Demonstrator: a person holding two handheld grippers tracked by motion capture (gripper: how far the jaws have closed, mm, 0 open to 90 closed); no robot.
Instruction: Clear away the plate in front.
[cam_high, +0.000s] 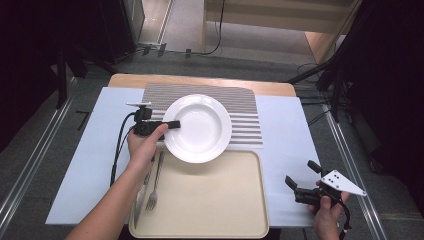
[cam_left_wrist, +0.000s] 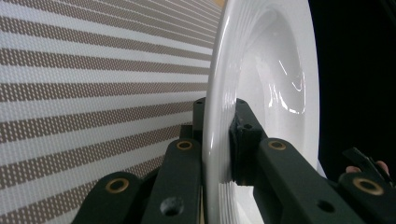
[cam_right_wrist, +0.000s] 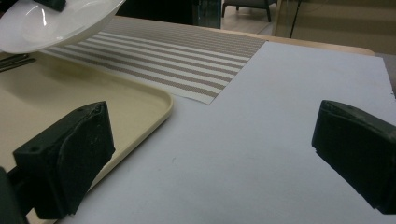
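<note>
Left hand-held gripper (cam_high: 172, 124) clamped on the white plate's (cam_high: 200, 131) rim above the striped placemat (cam_high: 245, 107); right hand-held gripper (cam_high: 302, 176) jaws wide apart, holding nothing.

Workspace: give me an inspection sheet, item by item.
Surface: table under a pale sheet, with a striped placemat at the back and a beige tray in front.
Job's things: white plate, lifted over the placemat and tray edge.
Clutter: fork and knife on the tray's left side.
Grippers: left tool shut on the plate's rim; right tool open, empty, over the sheet.
Cables: black cable trails from the left tool; more on the floor behind.
Surroundings: dark stands, grey floor.
</note>
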